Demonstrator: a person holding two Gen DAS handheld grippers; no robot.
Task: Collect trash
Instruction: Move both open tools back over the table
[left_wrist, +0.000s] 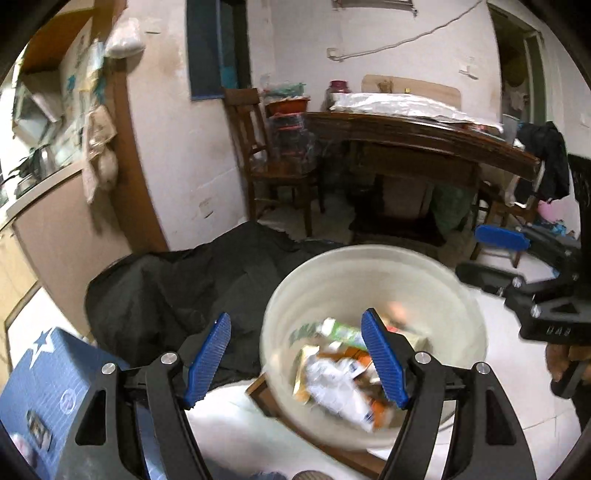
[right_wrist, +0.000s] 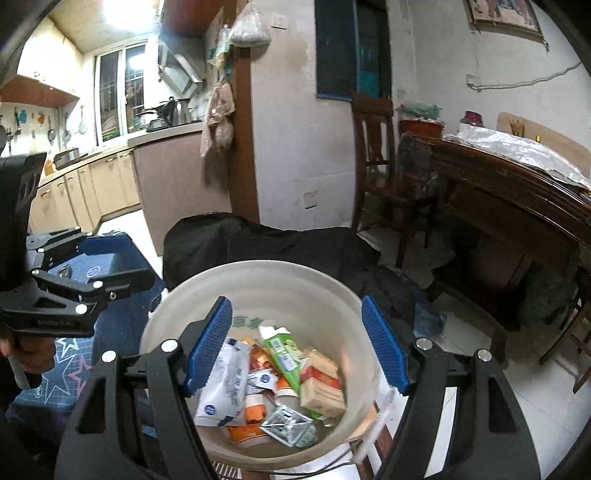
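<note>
The trash (right_wrist: 284, 384) lies inside the white bucket (right_wrist: 258, 280), below and beyond both pairs of fingers. The right gripper (right_wrist: 295, 347) hangs over the bucket, jaws wide apart, holding nothing. The left gripper (left_wrist: 295, 362) is also wide apart and empty, its right finger over the bucket (left_wrist: 369, 266).

1. In the left wrist view we see the bucket (left_wrist: 373, 280) and the trash (left_wrist: 343, 373) in it smeared by motion blur; we cannot read the wrappers.
2. The near rim of the bucket is hidden behind the fingers (right_wrist: 207, 347) in the right wrist view.
3. The blue box (left_wrist: 55, 391) is cut off at the left edge.
</note>
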